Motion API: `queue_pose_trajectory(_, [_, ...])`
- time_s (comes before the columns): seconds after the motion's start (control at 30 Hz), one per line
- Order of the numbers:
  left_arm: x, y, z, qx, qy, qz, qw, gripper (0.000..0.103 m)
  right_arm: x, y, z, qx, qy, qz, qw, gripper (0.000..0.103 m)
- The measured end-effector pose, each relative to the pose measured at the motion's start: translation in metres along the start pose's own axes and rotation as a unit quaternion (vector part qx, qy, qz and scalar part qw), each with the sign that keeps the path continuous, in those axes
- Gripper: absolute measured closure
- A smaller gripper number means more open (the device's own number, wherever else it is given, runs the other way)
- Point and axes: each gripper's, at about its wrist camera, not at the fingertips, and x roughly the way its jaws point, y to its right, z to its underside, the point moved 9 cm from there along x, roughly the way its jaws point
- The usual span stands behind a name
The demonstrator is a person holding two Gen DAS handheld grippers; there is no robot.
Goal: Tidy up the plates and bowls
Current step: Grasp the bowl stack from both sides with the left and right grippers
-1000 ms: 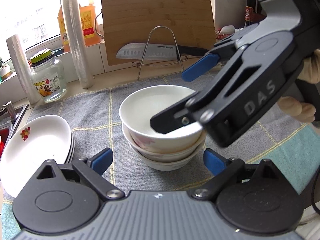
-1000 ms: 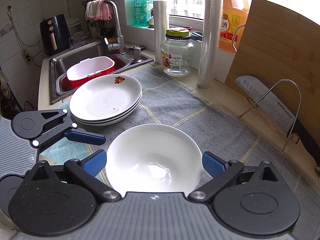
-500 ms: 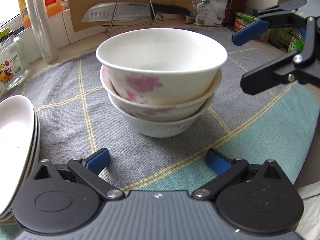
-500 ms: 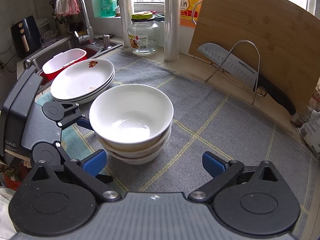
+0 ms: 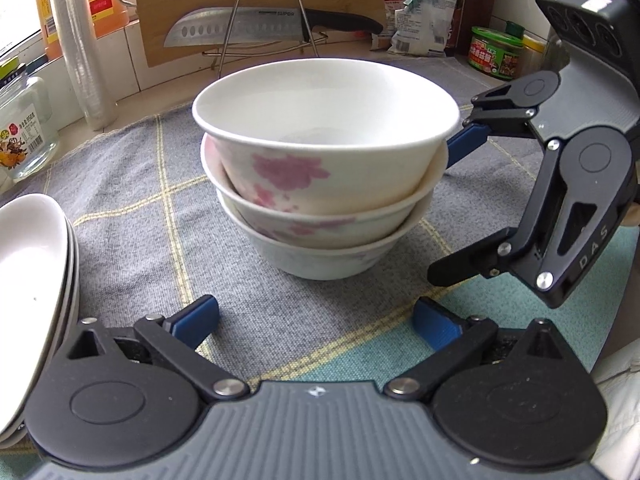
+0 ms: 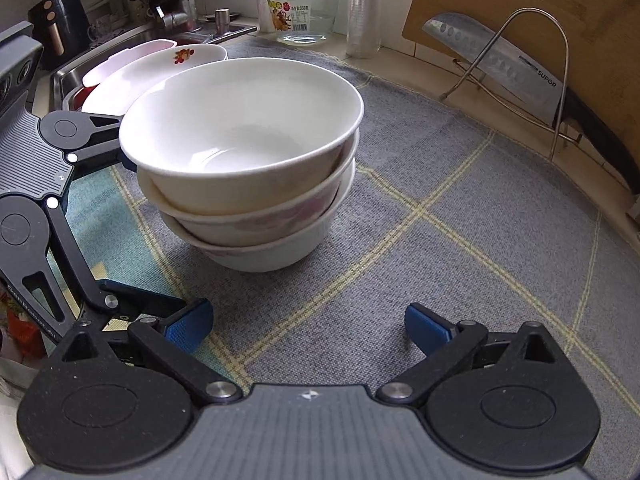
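Three white bowls (image 5: 324,152) with pink flowers stand nested in one stack (image 6: 240,140) on the grey checked cloth (image 5: 132,184). My left gripper (image 5: 316,322) is open just in front of the stack, low over the cloth, with nothing between its fingers. My right gripper (image 6: 306,326) is also open and holds nothing. In the left wrist view the right gripper (image 5: 452,208) stands at the stack's right side, one blue pad close to the top bowl's rim. A stack of white plates (image 5: 28,272) lies left of the bowls, seen behind them (image 6: 160,68) in the right wrist view.
A knife (image 5: 240,32) rests on a wire stand against a wooden cutting board (image 6: 560,8) at the back. A glass jar (image 6: 304,8), film rolls (image 5: 80,40) and an oil bottle line the sill. The sink (image 6: 80,72) with a red basin is beyond the plates. Packets and a tin (image 5: 496,52) stand back right.
Both grippers have come down from above the bowl stack to its level. The right gripper, earlier over the top bowl, now stands beside the stack. The left jaws have spread wider.
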Motion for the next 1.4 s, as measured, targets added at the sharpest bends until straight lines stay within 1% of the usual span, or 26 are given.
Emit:
queue_pose_trajectory(0.07, [0.001,0.000,0.000,-0.003,-0.005,-0.002,1.0000,0.000,0.001,0.001,0.001,-0.006,0.005,-0.003,1.000,0.000])
queue_pose_trajectory(0.2, [0.002,-0.001,-0.001,-0.002,-0.009,-0.003,0.9999,0.000,0.004,-0.002,0.002,-0.048,0.001,0.001,0.999,0.000])
queue_pose_trajectory(0.3, [0.003,-0.001,-0.002,0.002,-0.015,0.000,0.9999,0.000,0.003,-0.003,0.002,-0.053,0.006,-0.003,0.999,0.000])
queue_pose_trajectory(0.53, [0.006,-0.002,-0.006,0.044,-0.018,0.028,0.9985,0.000,0.002,-0.002,0.003,-0.054,0.019,-0.003,0.998,0.000])
queue_pose_trajectory(0.63, [0.008,-0.002,-0.008,0.069,-0.014,0.048,0.9964,0.000,0.001,-0.002,0.004,-0.049,0.025,0.000,0.998,0.000])
queue_pose_trajectory(0.73, [0.011,-0.002,-0.010,0.097,-0.010,0.070,0.9927,0.000,0.001,-0.003,0.004,-0.042,0.020,0.005,0.999,0.000])
queue_pose_trajectory(0.87, [0.015,-0.002,-0.015,0.131,-0.013,0.095,0.9867,0.000,0.003,-0.003,0.001,-0.039,0.008,0.008,0.999,0.000])
queue_pose_trajectory(1.0, [0.017,-0.003,-0.018,0.155,-0.022,0.113,0.9812,0.001,0.006,-0.004,-0.004,-0.048,-0.008,0.006,0.999,0.000])
queue_pose_trajectory(1.2, [0.019,-0.013,-0.024,0.171,-0.033,0.118,0.9776,0.003,0.015,-0.010,-0.016,-0.084,-0.013,-0.005,0.996,0.000])
queue_pose_trajectory(1.33, [0.018,-0.011,-0.027,0.186,-0.032,0.126,0.9739,0.003,0.019,-0.014,-0.023,-0.102,-0.008,-0.011,0.995,0.000])
queue_pose_trajectory(1.4, [0.020,-0.013,-0.027,0.186,-0.037,0.126,0.9738,0.004,0.021,-0.015,-0.027,-0.106,-0.007,-0.017,0.994,0.000])
